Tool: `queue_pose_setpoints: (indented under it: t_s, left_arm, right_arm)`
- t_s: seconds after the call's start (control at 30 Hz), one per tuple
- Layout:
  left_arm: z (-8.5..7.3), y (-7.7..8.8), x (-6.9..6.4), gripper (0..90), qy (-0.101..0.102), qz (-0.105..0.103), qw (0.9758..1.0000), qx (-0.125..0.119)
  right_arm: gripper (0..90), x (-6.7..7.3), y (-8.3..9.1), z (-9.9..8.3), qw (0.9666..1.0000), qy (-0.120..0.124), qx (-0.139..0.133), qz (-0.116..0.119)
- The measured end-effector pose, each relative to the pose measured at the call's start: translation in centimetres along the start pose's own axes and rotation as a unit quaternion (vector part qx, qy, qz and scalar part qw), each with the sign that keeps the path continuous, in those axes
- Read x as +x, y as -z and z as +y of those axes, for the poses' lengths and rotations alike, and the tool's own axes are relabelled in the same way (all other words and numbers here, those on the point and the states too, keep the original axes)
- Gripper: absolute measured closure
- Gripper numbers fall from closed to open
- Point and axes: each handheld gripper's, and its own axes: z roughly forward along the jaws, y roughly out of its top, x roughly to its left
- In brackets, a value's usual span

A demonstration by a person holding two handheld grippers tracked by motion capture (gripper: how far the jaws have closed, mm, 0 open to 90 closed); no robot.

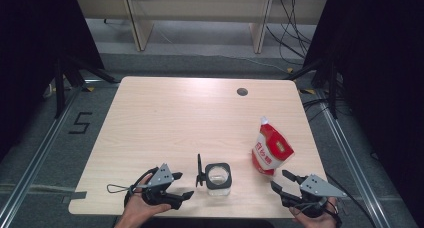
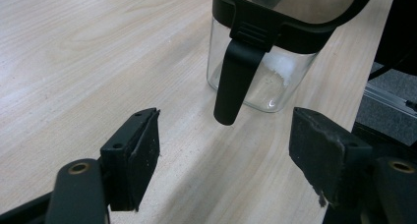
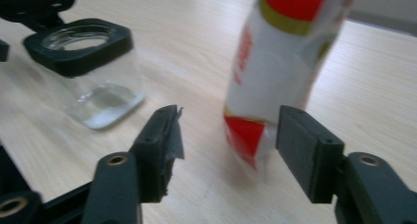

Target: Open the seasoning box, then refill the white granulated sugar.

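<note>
Pale wooden table (image 1: 165, 118): square clear glass jar with black rim and raised lid (image 1: 218, 178), near front edge; red-and-white pouch (image 1: 271, 149) upright just right. Left gripper (image 1: 181, 185) spread, empty, beside jar. Right gripper (image 1: 282, 180) spread, facing pouch, not touching.

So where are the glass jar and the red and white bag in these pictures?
glass jar (image 1: 219, 178): high view, on its black rim.
red and white bag (image 1: 270, 149): high view, on its front face.

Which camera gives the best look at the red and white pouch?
The high view: the whole red and white pouch stands on the table, spout up. The right gripper view shows it close but blurred and cropped.
</note>
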Motion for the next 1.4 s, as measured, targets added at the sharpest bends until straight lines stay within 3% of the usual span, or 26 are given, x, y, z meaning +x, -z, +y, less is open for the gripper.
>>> queue_pose_setpoints:
  t_s: [0.07,0.1,0.27,0.33,0.37,0.47,0.6,0.63,0.7,0.73,0.77,0.8,0.83,0.87,0.93,1.0,1.03,1.1,1.13,1.17,1.2,1.23,1.27,1.33,1.37,1.4]
  left_arm:
    - [0.1,0.0,0.1,27.0,-0.007,-0.004,1.0,0.001]
    - [0.0,-0.1,0.0,27.0,0.008,-0.01,0.9999,0.002]
    - [0.1,-0.1,0.0,26.8,-0.007,-0.014,0.9999,0.003]
    - [0.1,-0.2,-0.2,26.7,0.004,-0.013,0.9999,0.0]
    - [0.1,-0.1,-0.1,26.8,0.001,-0.012,0.9999,0.005]
    - [0.1,-0.1,0.0,26.7,-0.007,-0.012,0.9999,0.002]
    - [-0.1,-0.2,-0.1,26.5,0.008,-0.004,1.0,-0.001]
    - [-0.1,-0.3,-0.2,26.5,0.014,-0.006,0.9999,-0.006]
    - [-0.1,-0.3,-0.1,26.5,0.005,-0.006,1.0,0.001]
    - [0.0,-0.3,0.1,26.5,-0.007,-0.01,0.9999,0.005]
    - [0.0,-0.4,0.0,26.4,-0.003,-0.006,1.0,-0.003]
    - [-0.1,-0.5,-0.2,26.4,0.01,-0.006,0.9999,0.0]
    - [-0.1,-0.5,-0.1,26.3,-0.002,-0.008,1.0,0.003]
    - [-0.1,-0.5,-0.1,26.3,0.005,-0.012,0.9999,0.006]
    - [-0.1,-0.4,-0.1,26.3,-0.005,-0.008,0.9999,0.007]
    - [-0.1,-0.4,-0.2,26.3,0.007,-0.012,0.9999,0.007]
    - [-0.1,-0.4,-0.1,26.3,0.004,-0.01,0.9999,0.006]
    - [-0.1,-0.4,0.0,26.3,-0.008,-0.008,0.9999,0.002]
    - [-0.1,-0.4,0.0,26.3,-0.008,-0.008,0.9999,0.001]
    - [-0.1,-0.5,-0.1,26.3,-0.003,-0.005,1.0,-0.004]
    - [-0.1,-0.5,0.0,26.3,-0.003,-0.007,1.0,-0.002]
    - [-0.1,-0.5,-0.1,26.3,0.007,-0.009,0.9999,0.003]
    - [-0.1,-0.4,0.1,26.3,-0.004,-0.004,0.9999,0.014]
    - [-0.1,-0.4,0.1,26.3,-0.013,-0.001,0.9999,0.009]
    - [-0.1,-0.4,0.1,26.3,-0.009,-0.007,0.9999,0.005]
    - [-0.1,-0.4,-0.1,26.3,0.01,-0.009,0.9999,0.005]
  right_arm:
    - [38.9,-0.1,0.1,-0.2,0.9997,-0.023,0.001,-0.013]
    - [37.7,-0.5,0.1,-0.2,0.9997,-0.018,-0.001,-0.017]
    - [32.5,-1.0,0.1,-0.4,0.999,-0.028,-0.012,-0.034]
    - [31.3,-1.1,0.0,-0.4,0.9987,-0.028,-0.017,-0.038]
    - [31.1,-1.1,-0.1,-0.4,0.9989,-0.033,-0.014,-0.03]
    - [30.5,-1.0,-0.1,-0.4,0.9989,-0.028,-0.011,-0.037]
    - [29.2,-1.1,-0.2,-0.3,0.9991,-0.025,-0.004,-0.035]
    - [28.8,-0.7,-0.2,-0.3,0.9984,-0.042,-0.003,-0.038]
    - [26.5,-1.1,-0.4,-0.3,0.999,-0.021,-0.009,-0.04]
    - [25.0,-1.0,-0.5,-0.3,0.9986,-0.031,-0.006,-0.042]
    - [23.7,-0.8,-0.6,-0.3,0.998,-0.046,-0.003,-0.043]
    - [21.7,-1.1,-0.7,-0.2,0.9985,-0.034,-0.007,-0.043]
    - [18.7,-1.2,-1.0,-0.2,0.9985,-0.037,-0.007,-0.04]
    - [15.8,-1.1,-1.1,-0.2,0.9976,-0.045,-0.004,-0.053]
    - [16.1,-1.4,-1.6,-0.2,0.9986,-0.023,-0.011,-0.046]
    - [15.7,-0.9,-1.8,-0.2,0.9982,-0.045,-0.001,-0.039]
    - [15.9,-1.2,-2.2,-0.1,0.9991,-0.022,-0.008,-0.036]
    - [15.9,-1.2,-2.7,0.0,0.9992,-0.02,-0.009,-0.032]
    - [15.9,-1.0,-2.8,0.1,0.9985,-0.037,-0.001,-0.039]
    - [16.0,-1.5,-3.2,0.1,0.9992,-0.016,-0.008,-0.034]
    - [16.2,-1.8,-3.3,0.1,0.9988,-0.023,-0.012,-0.041]
    - [16.3,-1.9,-3.6,0.0,0.9989,-0.034,-0.017,-0.029]
    - [16.5,-2.1,-3.7,0.0,0.9985,-0.037,-0.018,-0.037]
    - [16.5,-2.4,-3.9,0.0,0.9985,-0.032,-0.019,-0.04]
    - [16.6,-2.4,-4.0,0.0,0.9984,-0.033,-0.018,-0.041]
    - [16.8,-2.5,-4.1,0.0,0.9983,-0.032,-0.022,-0.043]
